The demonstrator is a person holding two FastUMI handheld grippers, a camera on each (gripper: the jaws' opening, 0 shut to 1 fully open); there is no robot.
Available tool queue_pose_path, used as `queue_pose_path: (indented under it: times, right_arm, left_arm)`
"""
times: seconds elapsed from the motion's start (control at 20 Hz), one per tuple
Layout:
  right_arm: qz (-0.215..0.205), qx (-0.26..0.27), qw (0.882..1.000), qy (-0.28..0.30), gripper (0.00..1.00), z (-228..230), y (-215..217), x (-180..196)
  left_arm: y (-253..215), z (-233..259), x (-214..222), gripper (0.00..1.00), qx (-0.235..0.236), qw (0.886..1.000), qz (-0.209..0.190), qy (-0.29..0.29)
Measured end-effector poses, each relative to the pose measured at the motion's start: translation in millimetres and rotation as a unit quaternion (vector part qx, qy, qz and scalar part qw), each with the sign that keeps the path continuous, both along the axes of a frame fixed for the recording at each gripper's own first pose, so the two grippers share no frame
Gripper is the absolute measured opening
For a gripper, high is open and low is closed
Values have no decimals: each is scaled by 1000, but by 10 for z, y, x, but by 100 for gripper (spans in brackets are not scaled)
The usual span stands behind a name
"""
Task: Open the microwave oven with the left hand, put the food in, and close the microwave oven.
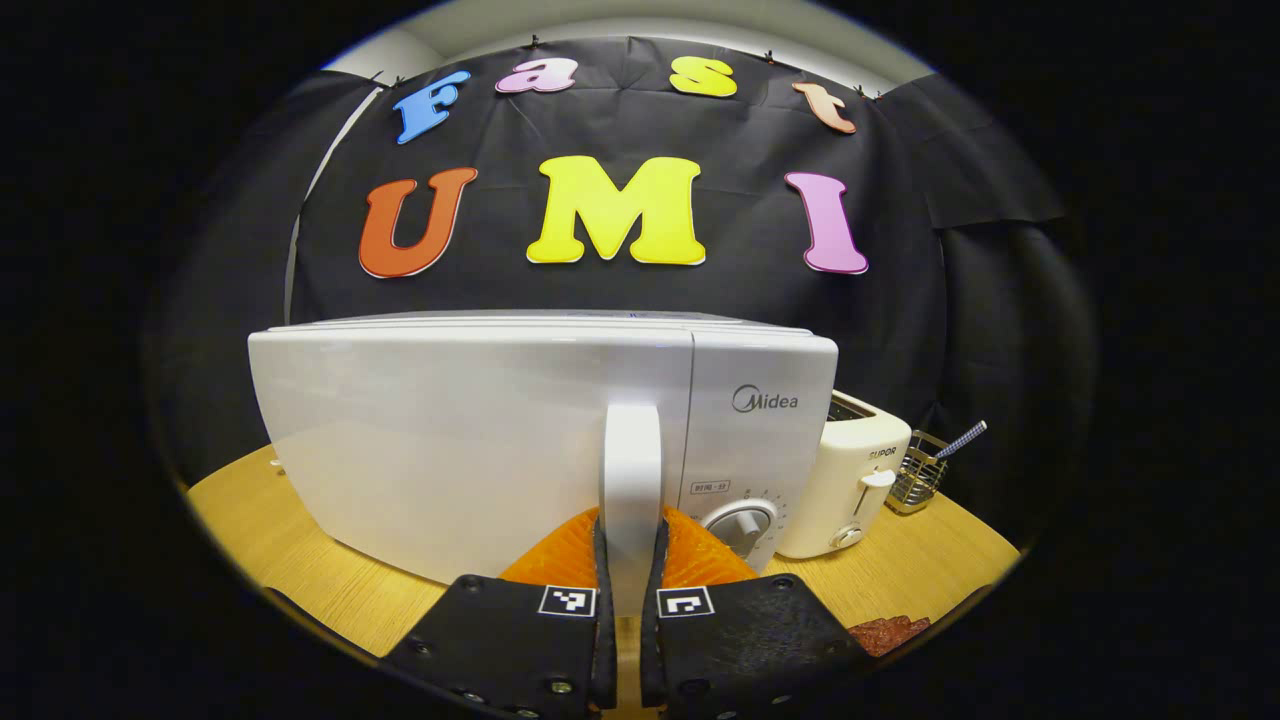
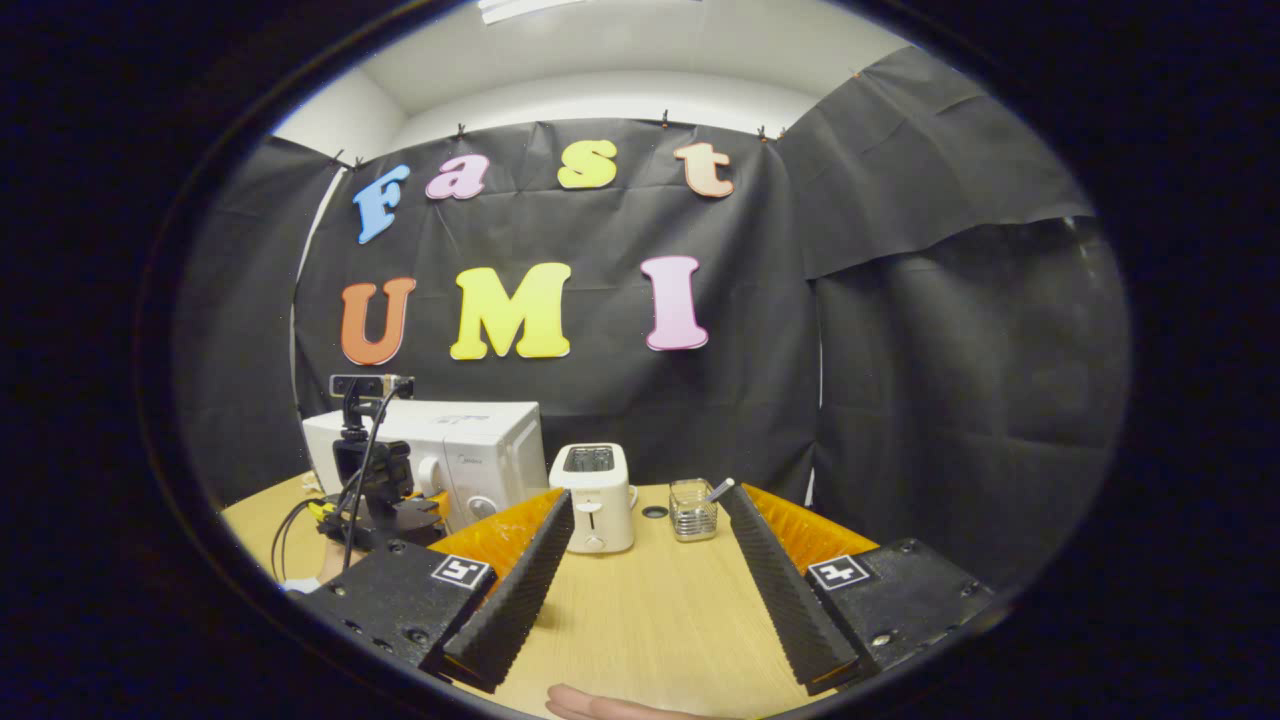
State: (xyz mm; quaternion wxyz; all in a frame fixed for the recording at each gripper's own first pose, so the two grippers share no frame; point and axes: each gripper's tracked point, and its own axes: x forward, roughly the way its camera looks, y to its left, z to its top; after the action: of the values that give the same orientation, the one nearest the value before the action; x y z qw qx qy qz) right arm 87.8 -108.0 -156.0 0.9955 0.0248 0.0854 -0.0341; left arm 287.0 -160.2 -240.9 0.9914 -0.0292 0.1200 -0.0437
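Observation:
The white microwave (image 1: 470, 430) stands close in front in the left gripper view, its door flush with the control panel (image 1: 760, 440). My left gripper (image 1: 631, 522) is shut on the door's upright white handle (image 1: 631, 450), one finger on each side. A reddish-brown piece of food (image 1: 888, 632) lies on the table at the lower right. In the right gripper view, my right gripper (image 2: 648, 492) hovers open over the wooden table (image 2: 650, 610) with nothing between its fingers. The microwave (image 2: 480, 450) is far off to its left, with the left gripper (image 2: 375, 485) at its front.
A cream toaster (image 1: 850, 480) (image 2: 596, 495) stands right of the microwave, then a small wire basket (image 1: 918, 472) (image 2: 692, 510) holding a utensil. A pale pinkish thing (image 2: 600, 705) peeks in at the bottom edge of the right gripper view. Black cloth walls the booth.

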Motion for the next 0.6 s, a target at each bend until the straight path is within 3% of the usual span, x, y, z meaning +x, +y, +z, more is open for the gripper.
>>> queue_pose_path:
  times: [0.15, 0.3, 0.35, 0.4, 0.6]
  right_arm:
    - [-5, -1, 1000, -3, 100, 40, -53, -59]
    - [-9, -6, 1000, -4, 100, 56, -65, -115]
    - [-7, -5, 1000, -3, 94, 63, -46, -134]
    - [-6, -2, 1000, -2, 100, 68, -28, -161]
    - [-2, 5, 1000, 1, 100, 104, 40, -304]
  left_arm:
    - [30, 85, -108, 8, -11, 1000, 5, -12]
    - [40, 35, -282, 4, 2, 1000, -14, -15]
    - [60, 33, -372, 4, -12, 1000, -20, -13]
    - [83, 43, -455, 4, -20, 999, -25, -13]
    - [234, 50, -817, 4, -14, 999, -39, -16]
